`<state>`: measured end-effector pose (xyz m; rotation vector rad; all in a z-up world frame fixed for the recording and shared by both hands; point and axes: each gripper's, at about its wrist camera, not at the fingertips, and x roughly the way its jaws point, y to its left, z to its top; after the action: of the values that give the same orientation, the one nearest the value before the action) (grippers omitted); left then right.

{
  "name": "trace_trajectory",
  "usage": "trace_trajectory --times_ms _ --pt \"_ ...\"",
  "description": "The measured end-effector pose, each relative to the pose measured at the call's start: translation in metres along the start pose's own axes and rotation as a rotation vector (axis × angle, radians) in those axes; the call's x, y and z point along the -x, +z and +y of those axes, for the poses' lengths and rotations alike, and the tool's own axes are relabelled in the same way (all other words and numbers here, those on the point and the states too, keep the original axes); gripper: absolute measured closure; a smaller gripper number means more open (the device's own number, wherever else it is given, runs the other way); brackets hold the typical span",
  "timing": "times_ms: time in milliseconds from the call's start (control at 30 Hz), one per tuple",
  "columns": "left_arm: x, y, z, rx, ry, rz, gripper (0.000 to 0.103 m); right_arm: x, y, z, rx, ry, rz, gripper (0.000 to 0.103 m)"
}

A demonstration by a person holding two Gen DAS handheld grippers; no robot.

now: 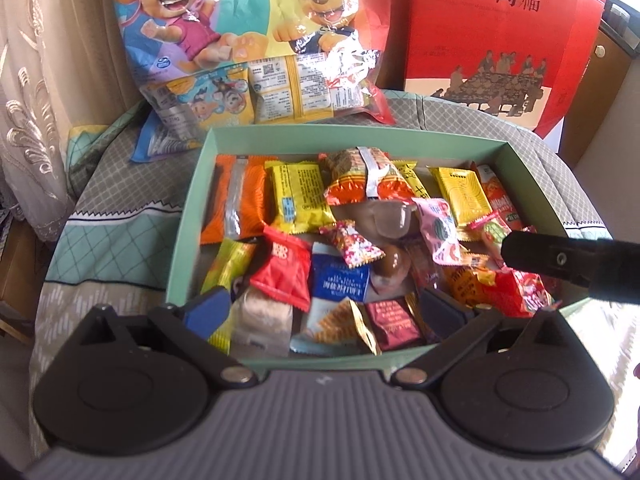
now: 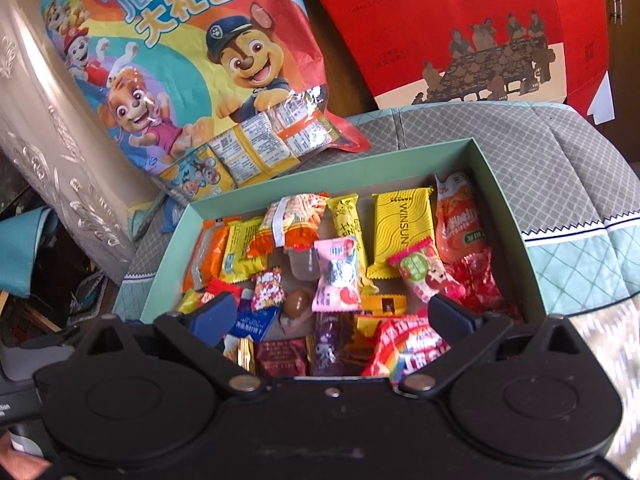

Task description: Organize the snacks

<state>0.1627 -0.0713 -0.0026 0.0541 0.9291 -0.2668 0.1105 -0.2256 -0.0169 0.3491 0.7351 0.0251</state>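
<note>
A pale green box (image 1: pixel 188 220) on a quilted cloth holds several wrapped snacks: a yellow packet (image 1: pixel 298 196), a red one (image 1: pixel 284 276), a blue-and-white one (image 1: pixel 340 280) and a pink one (image 1: pixel 438 228). My left gripper (image 1: pixel 326 312) hangs open over the box's near edge, blue pads wide apart and pressing on nothing. A black finger (image 1: pixel 560 260) of the right gripper reaches in from the right. In the right wrist view my right gripper (image 2: pixel 332 316) is open over the same box (image 2: pixel 168 268), above a rainbow red packet (image 2: pixel 404 348) and near a yellow packet (image 2: pixel 400 232).
A large cartoon-dog gift bag (image 1: pixel 224 40) (image 2: pixel 192 80) leans behind the box, with a tall red gift box (image 1: pixel 488 40) (image 2: pixel 460 32) to its right. A lace curtain (image 1: pixel 36 100) hangs on the left. The cloth-covered surface (image 2: pixel 580 184) drops off at the right.
</note>
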Motion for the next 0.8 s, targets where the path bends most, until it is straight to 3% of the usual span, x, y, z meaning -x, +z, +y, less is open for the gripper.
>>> trace_trajectory --times_ms 433,800 --pt "0.030 -0.042 0.015 0.054 -0.017 -0.012 0.000 0.037 -0.039 0.005 0.051 -0.039 0.024 0.000" --pt "0.032 -0.078 0.022 0.086 0.006 0.020 0.000 0.043 -0.074 -0.003 0.061 -0.103 0.086 0.000"
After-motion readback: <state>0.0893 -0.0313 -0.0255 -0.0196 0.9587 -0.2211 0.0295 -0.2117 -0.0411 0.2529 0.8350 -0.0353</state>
